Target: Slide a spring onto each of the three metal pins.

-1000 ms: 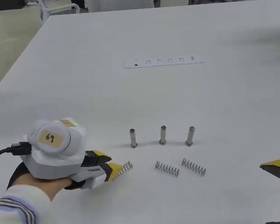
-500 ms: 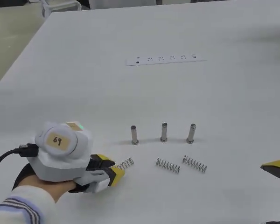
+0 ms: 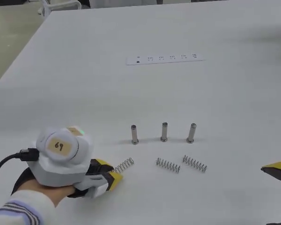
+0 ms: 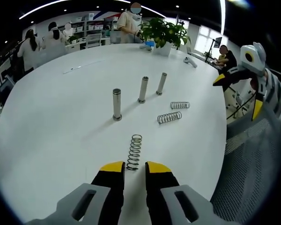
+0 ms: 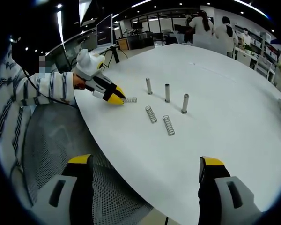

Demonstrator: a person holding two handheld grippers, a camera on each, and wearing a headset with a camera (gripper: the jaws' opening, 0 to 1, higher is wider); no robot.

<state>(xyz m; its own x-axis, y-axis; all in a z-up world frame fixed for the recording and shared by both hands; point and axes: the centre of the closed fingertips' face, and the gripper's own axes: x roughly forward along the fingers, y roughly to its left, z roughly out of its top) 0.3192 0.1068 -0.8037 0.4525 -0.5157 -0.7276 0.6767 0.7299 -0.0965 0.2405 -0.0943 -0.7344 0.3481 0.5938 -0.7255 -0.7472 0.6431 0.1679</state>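
Three metal pins stand upright in a row on the white table: left pin (image 3: 134, 134), middle pin (image 3: 164, 131), right pin (image 3: 192, 132). Three springs lie flat in front of them: left spring (image 3: 124, 164), middle spring (image 3: 167, 165), right spring (image 3: 194, 164). My left gripper (image 3: 111, 175) rests low on the table, pointing at the left spring (image 4: 134, 150). Its jaws (image 4: 135, 168) are narrowly open, and the spring's near end lies between the tips. My right gripper (image 5: 145, 161) is wide open and holds nothing; it hovers off the table's near edge at the right (image 3: 276, 168).
A white power strip (image 3: 165, 59) lies far back on the table. The table's near edge runs under the right gripper, with mesh chair fabric (image 5: 107, 197) below it. People and a potted plant (image 4: 164, 32) stand beyond the far side.
The left gripper has shifted slightly toward me and stays lined up with the left spring. Pins, springs and the right gripper have not moved.
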